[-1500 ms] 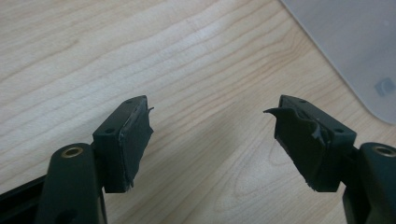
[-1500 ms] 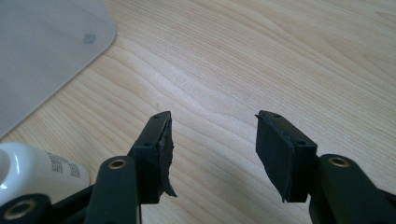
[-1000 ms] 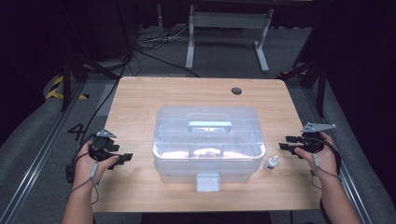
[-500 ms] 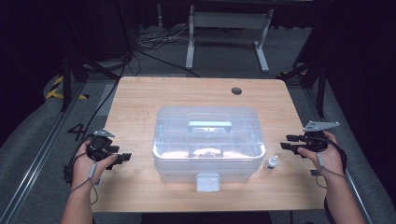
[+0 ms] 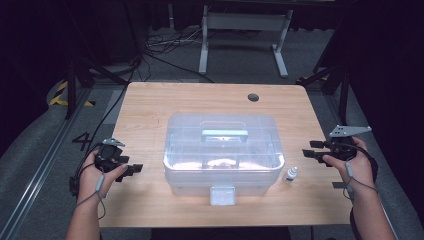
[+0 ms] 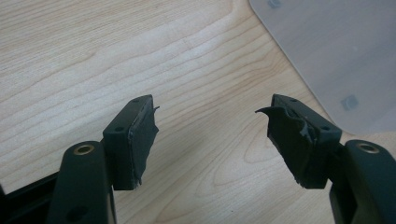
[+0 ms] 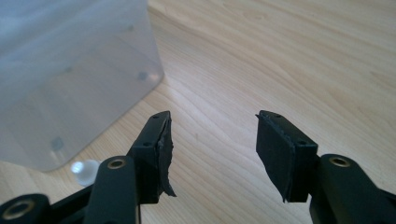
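Hovering either side of the clear lidded box (image 5: 222, 152) at frame centre on the worktop (image 5: 150, 105): left claw (image 5: 131, 170) at lower left, jaws wide, just opening, nothing between. Right claw (image 5: 309, 150) at right, jaws wide, just opening, nothing gripped. Small white bottle (image 5: 291, 174) stands beside the box's lower-right corner, apart from both claws.

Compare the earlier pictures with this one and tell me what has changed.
The right gripper has risen slightly beside the box, its fingers just opening a little further, with nothing between them. The left gripper has hardly moved; its fingers closed a touch, then reopened, empty. The box, the small bottle and the table stayed as they were.
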Available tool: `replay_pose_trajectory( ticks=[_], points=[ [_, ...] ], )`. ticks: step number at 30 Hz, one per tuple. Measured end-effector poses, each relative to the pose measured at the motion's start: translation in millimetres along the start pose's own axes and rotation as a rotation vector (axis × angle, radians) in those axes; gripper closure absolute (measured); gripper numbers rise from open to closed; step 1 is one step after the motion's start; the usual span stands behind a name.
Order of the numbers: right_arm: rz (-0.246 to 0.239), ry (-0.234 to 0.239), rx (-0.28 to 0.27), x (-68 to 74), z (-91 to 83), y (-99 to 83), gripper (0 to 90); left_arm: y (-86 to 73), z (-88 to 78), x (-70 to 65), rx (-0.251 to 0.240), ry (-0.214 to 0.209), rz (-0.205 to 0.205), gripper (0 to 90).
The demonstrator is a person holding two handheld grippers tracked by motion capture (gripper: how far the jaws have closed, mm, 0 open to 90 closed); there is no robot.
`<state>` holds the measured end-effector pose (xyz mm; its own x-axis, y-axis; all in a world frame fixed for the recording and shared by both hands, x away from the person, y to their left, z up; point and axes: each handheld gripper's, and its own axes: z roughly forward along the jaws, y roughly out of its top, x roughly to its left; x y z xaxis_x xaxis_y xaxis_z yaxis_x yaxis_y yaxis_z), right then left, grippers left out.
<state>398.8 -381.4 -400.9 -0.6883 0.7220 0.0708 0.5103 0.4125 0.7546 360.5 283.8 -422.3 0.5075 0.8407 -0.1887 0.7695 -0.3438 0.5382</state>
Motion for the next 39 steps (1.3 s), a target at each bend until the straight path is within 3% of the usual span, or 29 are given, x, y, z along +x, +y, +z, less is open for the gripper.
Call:
replay_pose_trajectory(
  ticks=[9, 21, 39],
  points=[
    [-0.036, 0.033, -0.059, 20.6, -18.5, 30.6, 46.7, 0.3, -4.8, -3.8, -0.005, -0.016, 0.009, 32.8],
    [-0.079, 0.074, -0.053, 41.1, -35.1, 73.2, 47.0, 0.5, -7.6, -4.8, -0.008, -0.023, 0.013, 32.6],
    [-0.146, 0.144, -0.052, 77.7, -31.3, 122.1, 46.0, 0.8, -6.8, -7.6, -0.006, -0.038, 0.019, 32.0]
  ],
)
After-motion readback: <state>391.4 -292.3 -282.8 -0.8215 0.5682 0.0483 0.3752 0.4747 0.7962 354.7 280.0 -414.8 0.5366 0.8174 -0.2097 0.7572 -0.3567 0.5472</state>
